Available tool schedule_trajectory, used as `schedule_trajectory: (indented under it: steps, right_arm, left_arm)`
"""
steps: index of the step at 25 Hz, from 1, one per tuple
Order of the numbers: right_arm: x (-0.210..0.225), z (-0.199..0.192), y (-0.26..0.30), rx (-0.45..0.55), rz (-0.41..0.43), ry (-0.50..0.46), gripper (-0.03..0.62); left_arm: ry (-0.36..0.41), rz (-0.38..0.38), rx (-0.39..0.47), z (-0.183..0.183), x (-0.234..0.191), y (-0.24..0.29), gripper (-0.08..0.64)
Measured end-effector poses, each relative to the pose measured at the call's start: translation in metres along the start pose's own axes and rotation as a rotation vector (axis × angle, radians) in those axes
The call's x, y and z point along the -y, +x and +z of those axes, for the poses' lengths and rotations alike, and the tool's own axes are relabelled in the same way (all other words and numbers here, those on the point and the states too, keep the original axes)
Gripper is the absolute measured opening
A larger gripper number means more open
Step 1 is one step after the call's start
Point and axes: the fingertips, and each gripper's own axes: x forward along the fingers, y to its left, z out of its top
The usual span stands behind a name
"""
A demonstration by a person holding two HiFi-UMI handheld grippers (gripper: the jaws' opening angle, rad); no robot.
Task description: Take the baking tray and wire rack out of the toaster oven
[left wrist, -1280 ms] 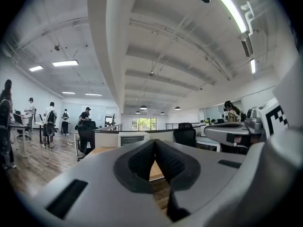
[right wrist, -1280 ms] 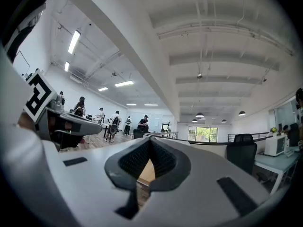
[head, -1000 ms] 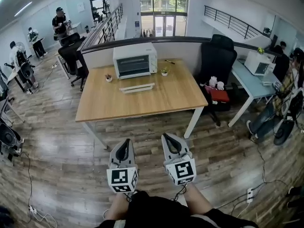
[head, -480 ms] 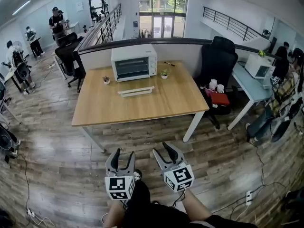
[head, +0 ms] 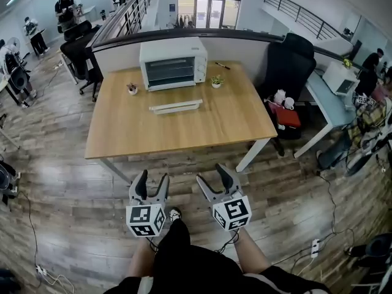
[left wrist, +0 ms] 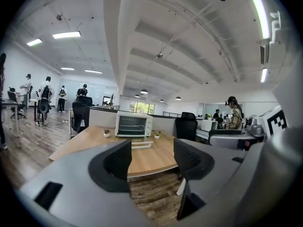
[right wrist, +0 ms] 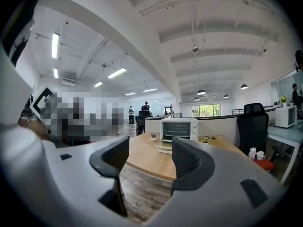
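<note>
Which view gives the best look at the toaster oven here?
The head view: the oven is largest there, whole and unblocked at the far edge of the table, with its door shut. Both gripper views show the oven front-on, but smaller and far off.

Toaster oven (head: 173, 63) at far edge of table (head: 184, 130), office chair (head: 295, 66) beside its right corner

Rectangular light wooden surface (head: 184, 127): smooth, satin, pale grain. White boxy toaster oven (head: 173, 63): painted metal casing by look, faint sheen; dark glass door (head: 166, 72) glossy. Grey-brown plank floor (head: 73, 195): wood-look, streaked, slight gloss under lights. Black high-backed office chair (head: 294, 66): matt upholstery.
</note>
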Motion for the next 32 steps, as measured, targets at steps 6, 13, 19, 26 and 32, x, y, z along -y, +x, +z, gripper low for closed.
schedule_trajectory:
  steps: [6, 13, 19, 26, 32]
  right_arm:
    - [0.040, 0.015, 0.081, -0.032, -0.057, 0.000, 0.293]
    - [0.063, 0.028, 0.173, -0.054, -0.073, -0.011, 0.296]
    - [0.080, 0.027, 0.223, -0.078, -0.092, -0.006, 0.296]
    - [0.117, 0.024, 0.277, -0.093, -0.113, 0.008, 0.295]
    - [0.164, 0.034, 0.343, -0.071, -0.098, 0.018, 0.296]
  left_arm:
    - [-0.026, -0.048, 0.001, 0.031, -0.043, 0.087, 0.261]
    - [-0.067, -0.089, 0.010, 0.057, -0.099, 0.169, 0.261]
    - [-0.125, -0.084, 0.017, 0.066, -0.141, 0.214, 0.261]
    - [-0.176, -0.096, -0.013, 0.060, -0.167, 0.268, 0.261]
    - [-0.197, -0.089, 0.000, 0.074, -0.191, 0.339, 0.261]
